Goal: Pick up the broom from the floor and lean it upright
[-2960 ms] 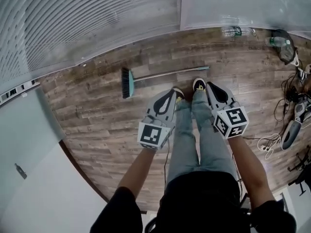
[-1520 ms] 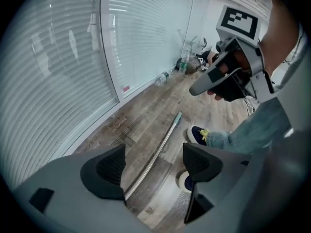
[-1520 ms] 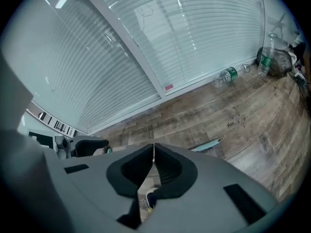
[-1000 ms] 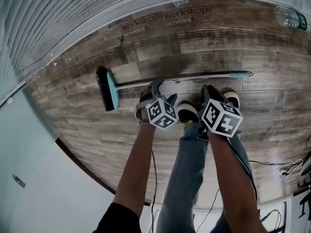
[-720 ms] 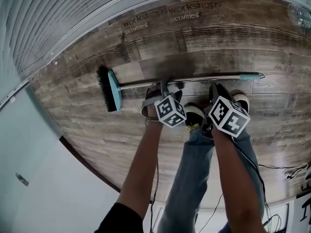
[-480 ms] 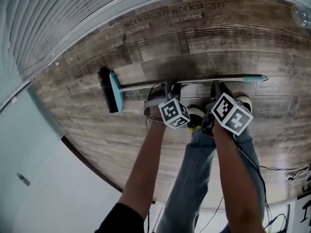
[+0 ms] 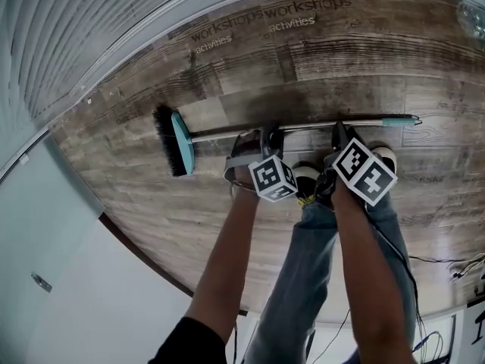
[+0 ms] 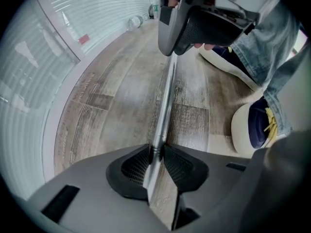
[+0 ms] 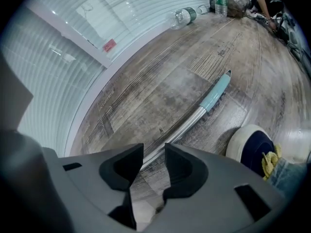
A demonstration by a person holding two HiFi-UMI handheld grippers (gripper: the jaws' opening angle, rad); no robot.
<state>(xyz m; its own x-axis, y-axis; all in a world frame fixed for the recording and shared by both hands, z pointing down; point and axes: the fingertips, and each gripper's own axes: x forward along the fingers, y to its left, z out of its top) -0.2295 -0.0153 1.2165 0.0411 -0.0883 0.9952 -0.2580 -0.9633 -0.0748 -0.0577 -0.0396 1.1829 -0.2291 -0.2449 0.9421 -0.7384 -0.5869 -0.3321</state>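
- Broom (image 7: 227,133) is seen lying flat on the wood floor (image 7: 151,203).
- Left gripper (image 8: 155,154): jaws have just been closing; the metal handle is pinched between the pads.
- Right gripper (image 9: 148,160): jaws have just been opening and are spread astride the handle, which is not pressed.

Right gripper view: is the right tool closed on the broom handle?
No, the right tool has just been opening, and the broom handle lies between its parted jaws.
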